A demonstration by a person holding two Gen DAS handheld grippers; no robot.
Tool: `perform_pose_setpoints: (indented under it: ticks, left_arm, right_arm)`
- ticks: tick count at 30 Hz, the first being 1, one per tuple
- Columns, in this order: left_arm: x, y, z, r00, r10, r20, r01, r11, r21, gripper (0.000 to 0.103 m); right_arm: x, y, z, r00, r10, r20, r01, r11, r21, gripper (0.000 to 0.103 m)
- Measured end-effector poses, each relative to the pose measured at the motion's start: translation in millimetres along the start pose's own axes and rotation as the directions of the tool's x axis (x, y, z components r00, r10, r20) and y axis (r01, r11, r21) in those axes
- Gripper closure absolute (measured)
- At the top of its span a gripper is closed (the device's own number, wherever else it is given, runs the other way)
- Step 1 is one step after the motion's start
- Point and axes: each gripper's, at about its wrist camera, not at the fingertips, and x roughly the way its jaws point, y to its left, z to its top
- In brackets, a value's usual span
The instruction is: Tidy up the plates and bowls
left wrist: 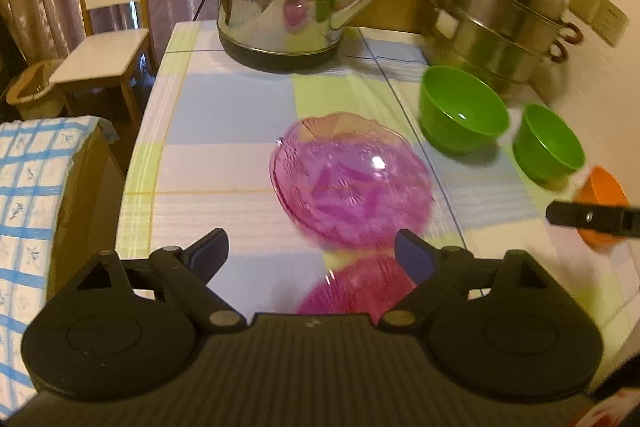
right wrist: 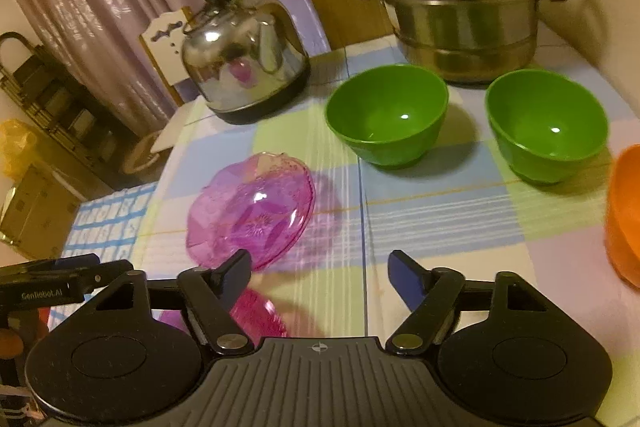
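Pink glass plate (left wrist: 352,179): sits mid-tabletop (left wrist: 224,107), a second pink one nearer; slide under its rim gently, glass chips.
Green bowls (right wrist: 386,115): by the steamer, nest them later.
Left tongs (left wrist: 310,253): apart, empty.
Right tongs (right wrist: 320,273): apart, empty too.

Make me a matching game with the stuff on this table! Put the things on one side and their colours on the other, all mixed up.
Things:
1. kettle
2. bowl next to the kettle
3. see-through dish
4. bowl at the right edge

Colours:
A. orange
B. pink
C. silver
D. green

Pairs: 1-C, 2-D, 3-B, 4-A
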Motion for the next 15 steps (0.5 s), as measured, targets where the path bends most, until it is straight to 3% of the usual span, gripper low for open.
perform_pose_setpoints:
  ticks: [5, 15]
  left_arm:
    - [42.0, 13.4, 21.8, 1.0, -0.003, -0.026, 0.003, 1.0, -0.024, 0.028]
    - [104.4, 32.2, 39.3, 0.996, -0.006, -0.085, 0.001, 0.998, -0.061, 0.044]
  right_arm:
    - [45.1, -4.3, 12.5, 1.0, 0.014, -0.027, -0.013, 0.999, 0.035, 0.042]
    - [108.9, -7.0, 28.9, 0.997, 0.036, -0.067, -0.032, 0.997, 0.064, 0.049]
